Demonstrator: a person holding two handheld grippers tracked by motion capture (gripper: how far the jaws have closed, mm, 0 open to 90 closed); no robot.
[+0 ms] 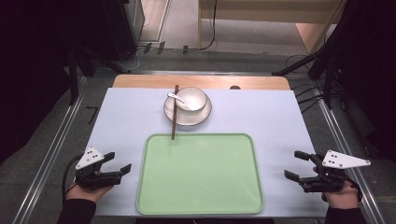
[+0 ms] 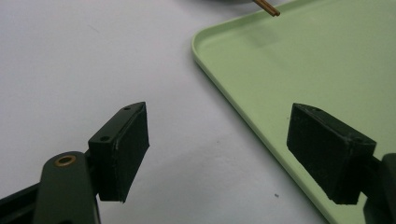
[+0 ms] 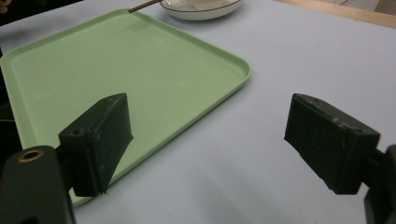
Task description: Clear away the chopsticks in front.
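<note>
While unloaded, tray (image 1: 201,186) between hand-held grippers

The green tray (image 1: 201,175) looks like smooth matt plastic with a faint sheen. The sheet covering the table (image 1: 271,121) is pale, matt and smooth, and bare wood shows along its far edge. The bowl (image 1: 191,98), plate (image 1: 201,116) and spoon (image 1: 176,99) are glossy white ceramic. The chopsticks (image 1: 174,112) look like brown wood. The gripper pads (image 3: 100,140) are dull, slightly rough black.
</note>
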